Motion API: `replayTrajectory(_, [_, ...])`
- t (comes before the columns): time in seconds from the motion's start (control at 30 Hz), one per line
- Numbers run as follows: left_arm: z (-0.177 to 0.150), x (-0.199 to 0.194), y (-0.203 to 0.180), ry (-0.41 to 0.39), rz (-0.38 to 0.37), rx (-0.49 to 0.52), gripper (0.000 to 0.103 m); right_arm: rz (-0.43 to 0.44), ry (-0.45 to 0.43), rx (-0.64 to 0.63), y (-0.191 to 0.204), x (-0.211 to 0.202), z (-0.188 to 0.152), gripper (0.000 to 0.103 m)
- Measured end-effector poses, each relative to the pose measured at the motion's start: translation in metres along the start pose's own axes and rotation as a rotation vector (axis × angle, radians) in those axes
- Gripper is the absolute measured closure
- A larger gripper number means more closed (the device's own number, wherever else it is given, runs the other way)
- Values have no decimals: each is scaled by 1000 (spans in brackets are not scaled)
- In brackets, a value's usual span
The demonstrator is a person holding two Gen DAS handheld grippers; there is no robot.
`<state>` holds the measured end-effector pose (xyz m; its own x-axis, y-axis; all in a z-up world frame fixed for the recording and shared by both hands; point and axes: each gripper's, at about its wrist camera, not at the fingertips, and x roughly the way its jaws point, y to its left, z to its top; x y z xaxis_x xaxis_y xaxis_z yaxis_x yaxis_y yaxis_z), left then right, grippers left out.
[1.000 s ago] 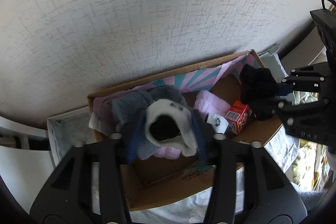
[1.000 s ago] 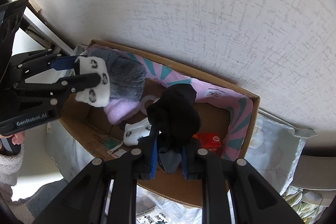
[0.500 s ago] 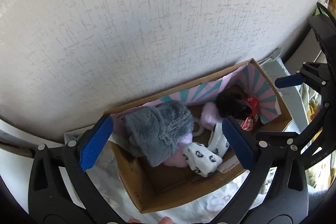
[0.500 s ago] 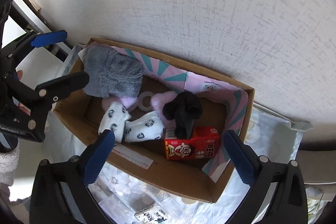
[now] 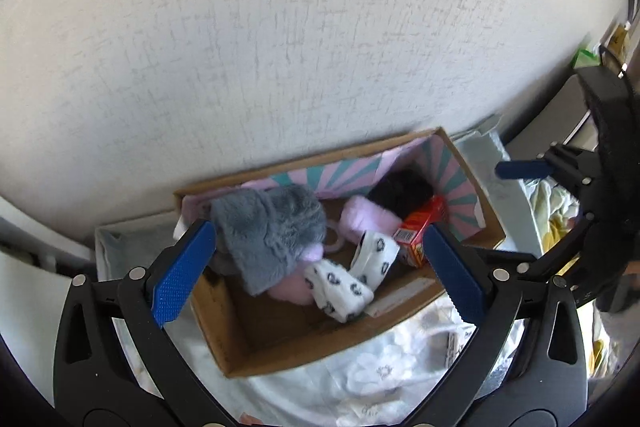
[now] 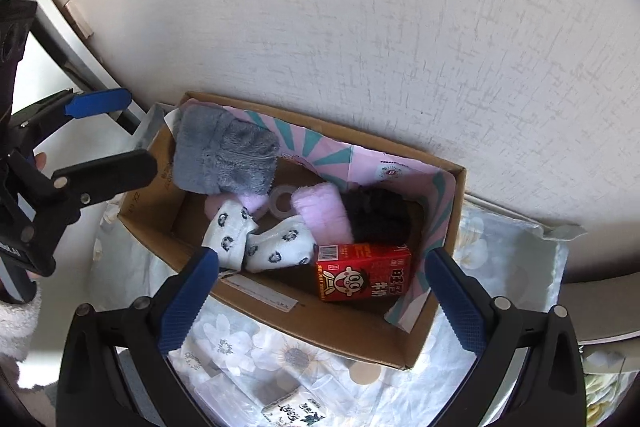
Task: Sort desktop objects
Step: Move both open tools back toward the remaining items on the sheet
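Note:
A cardboard box (image 5: 304,351) (image 6: 352,339) with pink-and-teal lining stands against the wall. In it lie a grey fuzzy sock (image 5: 268,231) (image 6: 224,159), white patterned socks (image 5: 340,283) (image 6: 256,239), a pink sock (image 6: 320,211), a black sock (image 5: 404,187) (image 6: 380,215), a red drink carton (image 6: 364,277) (image 5: 420,231) and a tape roll (image 6: 282,203). My left gripper (image 5: 320,267) is open and empty above the box's front. My right gripper (image 6: 320,291) is open and empty above the box; it also shows in the left wrist view (image 5: 560,195).
The box rests on a white flowered cloth (image 6: 256,351). A small printed packet (image 6: 296,411) lies on the cloth near the front. A textured white wall (image 6: 360,27) rises right behind the box. A dark frame edge (image 5: 560,115) stands at the right.
Both grippers opened and dropped their socks into the box: the grey and white socks from the left, the black sock from the right. Both then drew back and up.

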<state>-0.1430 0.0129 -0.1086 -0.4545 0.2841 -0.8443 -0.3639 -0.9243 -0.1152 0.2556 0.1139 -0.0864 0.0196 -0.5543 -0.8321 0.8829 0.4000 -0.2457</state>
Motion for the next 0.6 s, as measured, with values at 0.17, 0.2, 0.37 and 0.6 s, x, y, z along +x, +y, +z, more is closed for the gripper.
replayTrajectory(0.17, [-7, -9, -5, 18, 17, 4, 0, -35, -8, -5, 4, -14, -3, 1])
replayTrajectory(0.2, [-9, -11, -5, 23, 8, -14, 0, -54, -10, -18, 6, -17, -4, 1])
replayTrajectory(0.37, [-18, -22, -11, 5, 22, -34, 0, -123, -9, -43, 13, -23, -18, 1])
replayTrajectory(0.6, [-32, -38, -18, 1, 64, -34, 0, -205, -56, 9, 6, -49, -37, 0])
